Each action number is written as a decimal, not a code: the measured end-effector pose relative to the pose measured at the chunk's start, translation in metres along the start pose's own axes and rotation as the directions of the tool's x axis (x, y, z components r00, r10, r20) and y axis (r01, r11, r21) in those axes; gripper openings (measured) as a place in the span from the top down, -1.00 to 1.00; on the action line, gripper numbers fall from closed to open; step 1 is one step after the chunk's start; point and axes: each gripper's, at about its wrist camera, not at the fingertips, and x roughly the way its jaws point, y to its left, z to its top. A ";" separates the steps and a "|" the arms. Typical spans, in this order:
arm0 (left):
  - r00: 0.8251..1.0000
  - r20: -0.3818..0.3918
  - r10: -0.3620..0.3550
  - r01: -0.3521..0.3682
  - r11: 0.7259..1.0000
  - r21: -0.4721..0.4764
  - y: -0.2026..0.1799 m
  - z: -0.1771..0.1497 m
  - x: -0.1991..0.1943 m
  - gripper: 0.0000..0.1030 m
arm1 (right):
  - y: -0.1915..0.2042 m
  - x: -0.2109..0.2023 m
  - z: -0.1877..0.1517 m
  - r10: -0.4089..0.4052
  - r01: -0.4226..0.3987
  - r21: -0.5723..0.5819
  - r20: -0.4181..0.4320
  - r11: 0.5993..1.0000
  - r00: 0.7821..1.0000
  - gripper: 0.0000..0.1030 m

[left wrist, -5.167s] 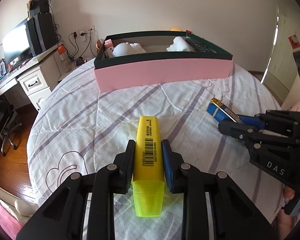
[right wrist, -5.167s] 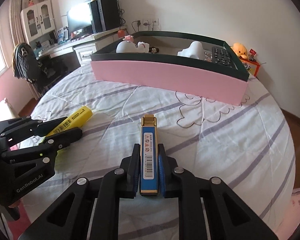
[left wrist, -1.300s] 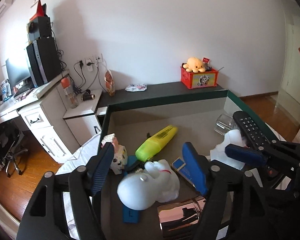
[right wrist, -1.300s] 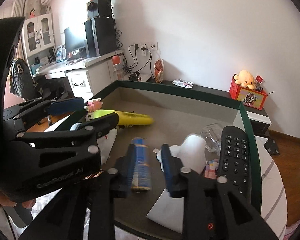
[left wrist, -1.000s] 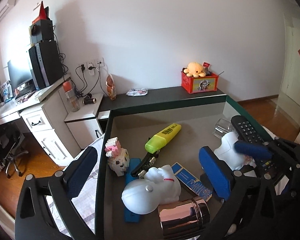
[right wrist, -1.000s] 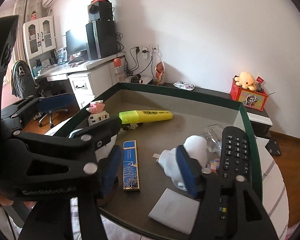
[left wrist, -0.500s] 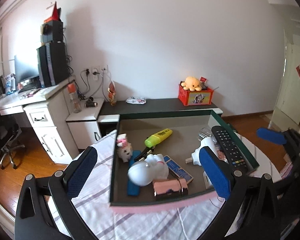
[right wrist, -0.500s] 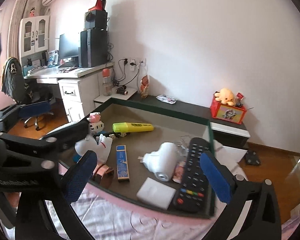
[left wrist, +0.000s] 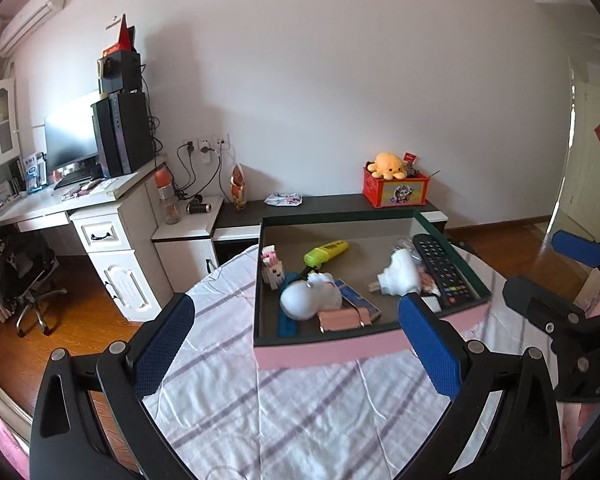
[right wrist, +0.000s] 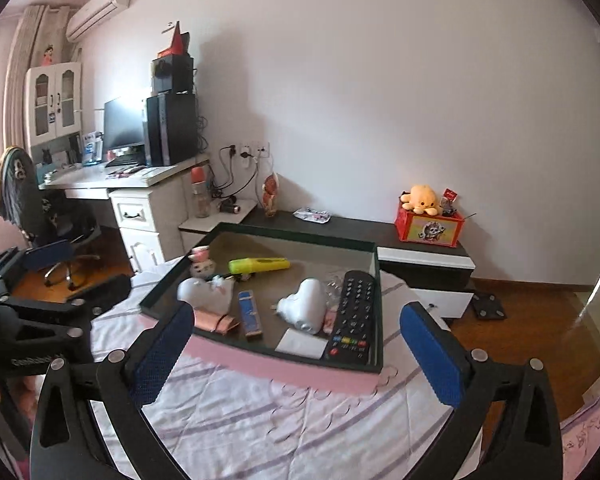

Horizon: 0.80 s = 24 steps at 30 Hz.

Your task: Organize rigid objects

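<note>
Nearest to me, the left hand-held gripper [left wrist: 296,344] is hanging over the bed [left wrist: 300,408] with its two blue pads spread wide and nothing between them. The right hand-held gripper [right wrist: 300,354] is spread wide too, and it is gripping nothing. The left one's side has a word on it, but I cannot read it clearly.

A little farther, one pink box [left wrist: 328,354] with a dark green rim is sitting on the striped bed cover. Inside it, near the front wall, one shiny pink thing [left wrist: 342,319] is lying beside one white toy animal [left wrist: 306,298]. One blue and gold lighter [right wrist: 250,314] is lying flat next to them. One white plug [right wrist: 306,306] is lying in the middle, and one black remote [right wrist: 354,316] is lying along the right wall. One white card [right wrist: 302,343] is lying at the front. At the back, one yellow highlighter [right wrist: 260,265] is lying flat, with a barcode label on it, and one small pink and white block toy [right wrist: 201,263] is standing in the corner.

Farthest away, one orange plush toy [right wrist: 420,199] is sitting on one red box [right wrist: 428,231].
</note>
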 end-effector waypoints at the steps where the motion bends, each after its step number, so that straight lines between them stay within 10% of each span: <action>1: 1.000 0.000 -0.003 0.003 1.000 0.003 -0.002 -0.001 -0.004 -1.00 | 0.002 -0.005 -0.002 -0.001 0.001 -0.002 0.003 1.000 1.000 -1.00; 24: 0.967 0.252 0.029 -0.039 0.999 0.034 -0.018 -0.016 -0.192 -1.00 | 0.033 -0.164 -0.013 -0.015 0.015 -0.002 0.194 1.000 0.981 -1.00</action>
